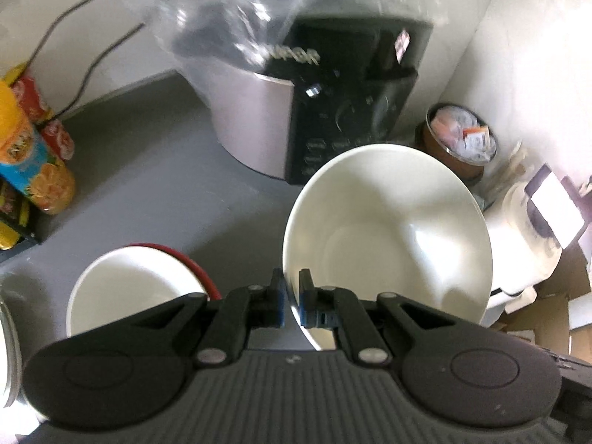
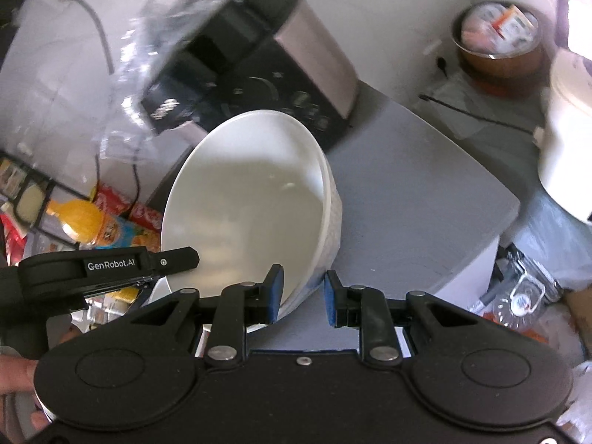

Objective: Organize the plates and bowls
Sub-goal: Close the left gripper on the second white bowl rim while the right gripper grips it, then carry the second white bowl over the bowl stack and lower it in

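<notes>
cream bowl [image 1: 388, 229] is shallow & wide, glossy inside, empty, tilted w/ its near rim pinched between blue pads, up off the grey counter. 2nd bowl [image 1: 129, 288], white inside w/ a red outer edge, sits upright & empty lower left of it. right cam: deeper white bowl [image 2: 251, 203] w/ dimpled outer wall, empty, tipped steeply on its side, near rim between pads.

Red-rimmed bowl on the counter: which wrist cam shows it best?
Left wrist. The red-rimmed bowl sits on the grey counter at lower left, its white inside and red edge visible, though the left tool hides its near side. In the right wrist view I cannot find it; the white bowl held there fills the middle.
</notes>
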Demonstrator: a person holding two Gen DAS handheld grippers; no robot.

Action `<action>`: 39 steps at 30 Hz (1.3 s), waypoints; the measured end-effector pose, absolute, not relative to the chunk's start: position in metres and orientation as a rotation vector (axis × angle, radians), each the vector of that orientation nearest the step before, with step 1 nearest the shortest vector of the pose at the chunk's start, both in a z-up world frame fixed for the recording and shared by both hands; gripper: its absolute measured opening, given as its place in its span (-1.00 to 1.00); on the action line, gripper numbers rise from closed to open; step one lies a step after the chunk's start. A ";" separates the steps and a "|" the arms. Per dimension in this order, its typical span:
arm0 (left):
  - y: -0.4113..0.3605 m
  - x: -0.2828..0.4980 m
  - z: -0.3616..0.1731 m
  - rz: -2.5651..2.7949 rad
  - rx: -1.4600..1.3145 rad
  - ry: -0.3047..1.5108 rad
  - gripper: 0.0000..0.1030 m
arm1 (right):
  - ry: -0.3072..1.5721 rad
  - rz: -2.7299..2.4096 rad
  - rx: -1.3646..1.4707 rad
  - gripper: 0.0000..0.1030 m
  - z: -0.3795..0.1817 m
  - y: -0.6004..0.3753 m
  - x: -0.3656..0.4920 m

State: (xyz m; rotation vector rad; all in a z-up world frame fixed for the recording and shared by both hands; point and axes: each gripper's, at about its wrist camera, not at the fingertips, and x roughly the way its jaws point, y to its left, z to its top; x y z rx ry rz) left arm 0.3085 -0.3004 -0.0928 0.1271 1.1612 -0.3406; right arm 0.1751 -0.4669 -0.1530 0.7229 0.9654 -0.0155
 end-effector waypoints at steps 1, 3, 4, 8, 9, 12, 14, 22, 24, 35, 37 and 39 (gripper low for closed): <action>-0.294 0.307 -0.088 -0.338 0.115 1.153 -0.89 | 0.961 -0.010 0.711 -0.54 -0.150 -0.462 0.175; -0.282 0.305 -0.082 -0.333 0.097 1.139 -0.89 | 0.953 0.001 0.695 -0.54 -0.142 -0.453 0.176; -0.276 0.304 -0.079 -0.331 0.090 1.132 -0.89 | 0.951 0.007 0.686 -0.54 -0.139 -0.448 0.177; -0.249 0.301 -0.075 -0.326 0.074 1.115 -0.89 | 0.937 0.019 0.625 -0.54 -0.129 -0.422 0.178; -0.241 0.300 -0.075 -0.324 0.068 1.115 -0.89 | 0.938 0.018 0.616 -0.55 -0.128 -0.414 0.179; -0.220 0.299 -0.072 -0.309 0.045 1.122 -0.89 | 0.942 0.020 0.606 -0.55 -0.124 -0.395 0.177; -0.208 0.298 -0.070 -0.305 0.036 1.114 -0.89 | 0.938 0.027 0.581 -0.55 -0.121 -0.383 0.178; -0.162 0.302 -0.069 -0.272 -0.001 1.116 -0.88 | 0.944 0.059 0.548 -0.55 -0.114 -0.347 0.189; -0.151 0.304 -0.070 -0.260 -0.004 1.118 -0.89 | 0.956 0.070 0.540 -0.55 -0.116 -0.337 0.194; -0.107 0.318 -0.089 -0.197 -0.048 1.163 -0.89 | 1.034 0.117 0.481 -0.55 -0.131 -0.295 0.217; -0.103 0.322 -0.094 -0.189 -0.062 1.177 -0.89 | 1.045 0.119 0.474 -0.55 -0.133 -0.291 0.221; -0.100 0.324 -0.098 -0.183 -0.066 1.184 -0.89 | 1.055 0.119 0.469 -0.55 -0.135 -0.289 0.224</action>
